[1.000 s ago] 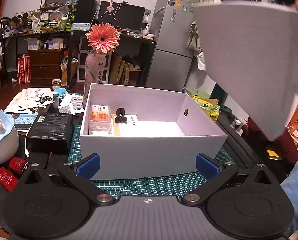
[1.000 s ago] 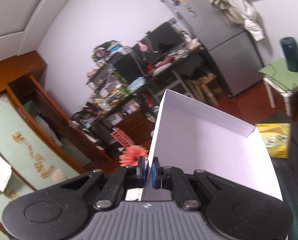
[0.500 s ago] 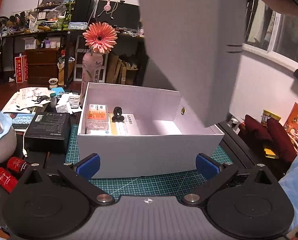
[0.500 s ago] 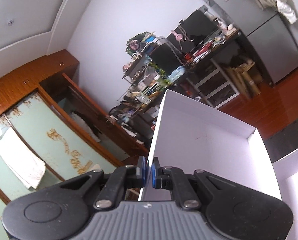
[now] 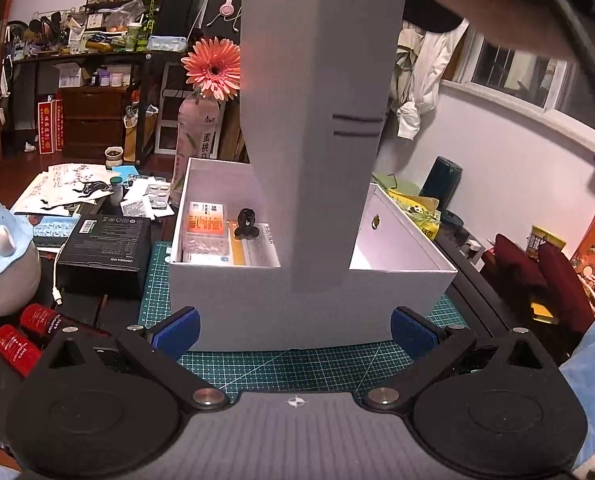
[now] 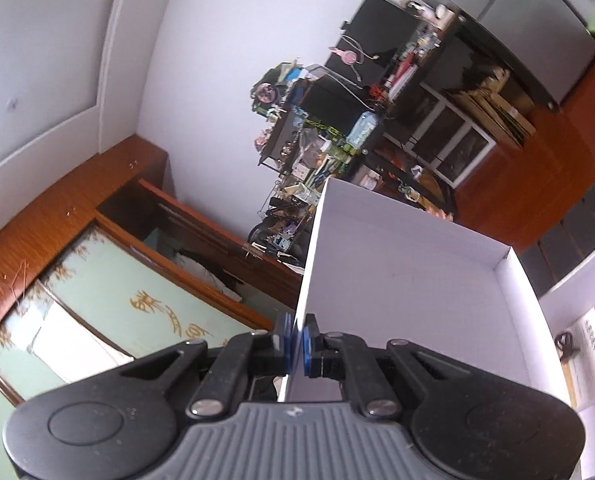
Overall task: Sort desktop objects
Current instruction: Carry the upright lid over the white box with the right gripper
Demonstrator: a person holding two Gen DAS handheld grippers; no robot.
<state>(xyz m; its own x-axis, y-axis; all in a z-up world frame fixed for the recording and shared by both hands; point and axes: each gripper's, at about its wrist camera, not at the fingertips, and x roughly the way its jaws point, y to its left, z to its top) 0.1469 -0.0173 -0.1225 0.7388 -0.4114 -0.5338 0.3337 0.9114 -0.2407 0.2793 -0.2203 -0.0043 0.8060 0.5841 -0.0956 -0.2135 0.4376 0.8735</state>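
right gripper point(image 6: 296, 338): clamped tight on one side wall of the white lid point(image 6: 409, 300), blue pads pinching the cardboard edge from both sides. Seen from this camera, the lid's hollow inside faces us and it's tipped at an angle.

lid from the other side: in the left wrist view the lid point(image 5: 321, 120) hangs in the air right in front of the camera, grey outer face toward us, its low end down in front of the box opening and covering the middle of it. Can't tell whether it touches the rim.

left gripper point(image 5: 295, 330): wide open, nothing between the pads, just sitting low over the green cutting mat point(image 5: 281, 364) with the box's front wall just past the fingertips.

white box point(image 5: 257, 312): on the mat on the table, open top. Inside at the left end: an orange-and-white medicine pack point(image 5: 205, 226), a small black gadget point(image 5: 246, 222) and a flat white-and-yellow carton point(image 5: 257, 246) under it. The right half looks bare.

stuff left of the box: black product box point(image 5: 105, 246), two red tubes point(image 5: 29, 334) near the edge, a pale blue ceramic thing point(image 5: 1, 248), papers and blister packs further back.

behind the box: a pink drink bottle point(image 5: 195, 148) with an orange gerbera point(image 5: 213, 68) stuck in it.
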